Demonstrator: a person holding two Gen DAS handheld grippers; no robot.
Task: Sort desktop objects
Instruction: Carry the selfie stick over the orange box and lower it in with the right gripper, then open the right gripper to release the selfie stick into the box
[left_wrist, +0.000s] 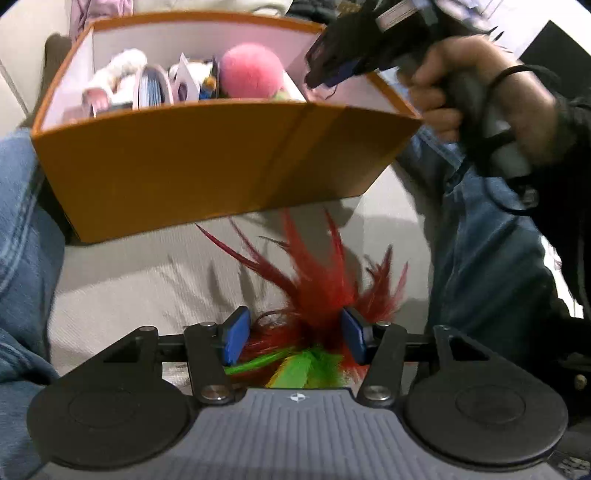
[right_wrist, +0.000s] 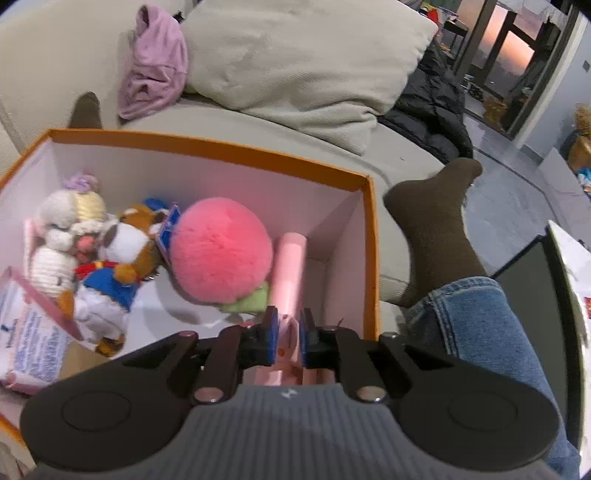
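1. The right gripper (right_wrist: 287, 334) is clamped narrow on a pale pink tube-shaped thing (right_wrist: 290, 266) (can't tell exactly what it is), and it's poking down into the orange box (right_wrist: 372, 236) at the right-hand end. My guess is it's held by its near end so the far end can slide in along the box wall, in the one gap the plush stuff doesn't fill

2. The left gripper (left_wrist: 291, 336) sits low over the grey sofa cushion (left_wrist: 122, 280), in front of the box. Its blue pads (left_wrist: 236, 334) stand fairly wide with a red and green feather toy (left_wrist: 314, 295) bunched between them. Feathers brush the right pad, but I honestly can't tell if the jaws are gripping it or just straddling it

3. Inside the box: a fluffy pink ball (right_wrist: 221, 251) in the middle, touching the pink tube, then a brown and white plush in a blue outfit (right_wrist: 114, 273) and a white crochet doll (right_wrist: 62, 236) packed to the left, with a printed pink-edged card (right_wrist: 33, 332) leaning at the near left corner

4. The box sits between the person's jeans-clad legs (right_wrist: 476, 325), so both hands can reach it

5. I'd say the sort is well along: most items are boxed, the tube is going in and the feather toy looks like the last one out
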